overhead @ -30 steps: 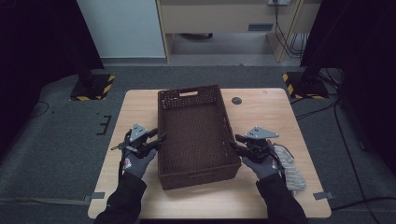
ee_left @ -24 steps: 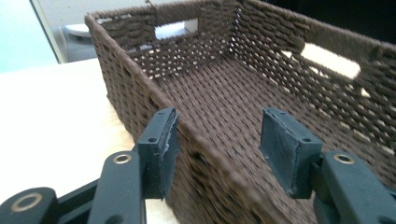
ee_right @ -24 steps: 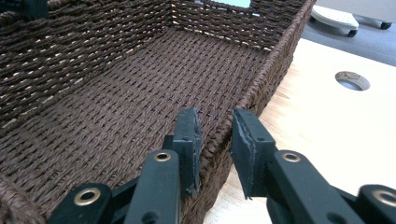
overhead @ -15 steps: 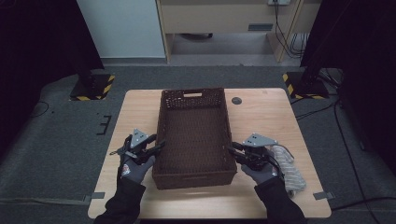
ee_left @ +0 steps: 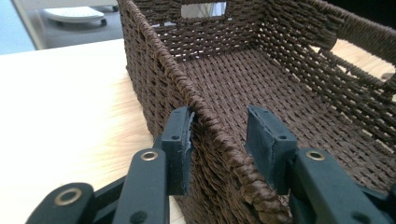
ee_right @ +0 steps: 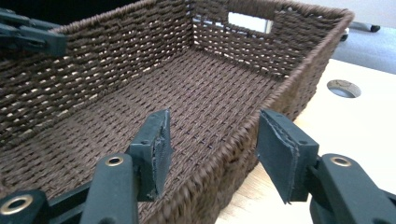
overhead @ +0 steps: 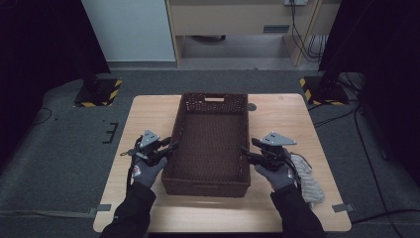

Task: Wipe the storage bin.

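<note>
The left gripper straddled the left wall of the brown woven basket, jaws spread, one pad touching the outside of the rim and the other apart inside it. The basket sat lengthwise at the middle of the wooden table. The right gripper straddled the right wall, jaws spread wide. A pale mesh cloth lay near the right edge.
</note>
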Demonstrator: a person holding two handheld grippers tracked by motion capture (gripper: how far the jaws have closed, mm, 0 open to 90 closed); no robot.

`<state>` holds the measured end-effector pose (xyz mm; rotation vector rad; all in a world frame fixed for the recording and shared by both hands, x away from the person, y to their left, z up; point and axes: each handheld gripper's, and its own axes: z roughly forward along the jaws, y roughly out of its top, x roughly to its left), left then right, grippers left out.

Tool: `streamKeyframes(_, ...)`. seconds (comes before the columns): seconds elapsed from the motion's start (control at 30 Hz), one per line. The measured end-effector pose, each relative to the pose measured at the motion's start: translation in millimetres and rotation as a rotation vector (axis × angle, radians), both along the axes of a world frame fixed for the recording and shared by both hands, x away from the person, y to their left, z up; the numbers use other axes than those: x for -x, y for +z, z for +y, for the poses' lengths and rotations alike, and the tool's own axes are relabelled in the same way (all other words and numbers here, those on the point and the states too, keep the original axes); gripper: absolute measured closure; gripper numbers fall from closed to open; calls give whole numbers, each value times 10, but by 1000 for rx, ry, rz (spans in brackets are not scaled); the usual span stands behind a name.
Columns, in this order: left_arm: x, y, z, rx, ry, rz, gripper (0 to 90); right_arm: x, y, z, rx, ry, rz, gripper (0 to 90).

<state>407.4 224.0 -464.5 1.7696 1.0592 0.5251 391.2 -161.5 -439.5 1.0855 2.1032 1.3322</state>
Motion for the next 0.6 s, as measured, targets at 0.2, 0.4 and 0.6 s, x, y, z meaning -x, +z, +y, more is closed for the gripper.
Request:
streamKeyframes(0.2, 44, 61, 33, -10, 14, -4, 481, -3, -45, 41, 66, 8, 12, 564)
streamKeyframes(0.4, 238, 135, 77, -24, -2, -9, 449, 24, -68, 15, 71, -5, 5, 633)
streamKeyframes(0.6, 389, 140, 111, -30, 1, 15, 438, 129, -57, 51, 85, -6, -6, 650)
